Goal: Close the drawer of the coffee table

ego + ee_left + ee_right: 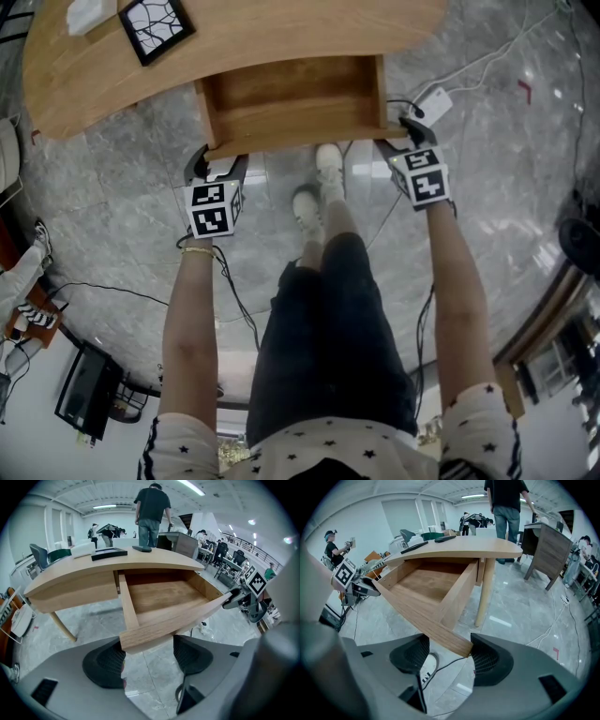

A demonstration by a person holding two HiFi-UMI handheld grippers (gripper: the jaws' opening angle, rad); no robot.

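The wooden coffee table (234,42) has its drawer (295,98) pulled out toward me, empty inside. My left gripper (214,164) sits at the left corner of the drawer front, and my right gripper (403,131) at its right corner. In the left gripper view the drawer (164,597) front's corner lies between the wide-apart pads of the left gripper (147,656), not clamped. The right gripper view shows the same: the drawer (426,581) front's other corner pokes in between the spread pads of the right gripper (449,656). Both grippers are open.
A black-framed picture (155,25) and a white object (89,11) lie on the tabletop. My feet in white shoes (319,183) stand under the drawer front. A white adapter with cables (433,101) lies on the marble floor at right. People (152,513) stand beyond the table.
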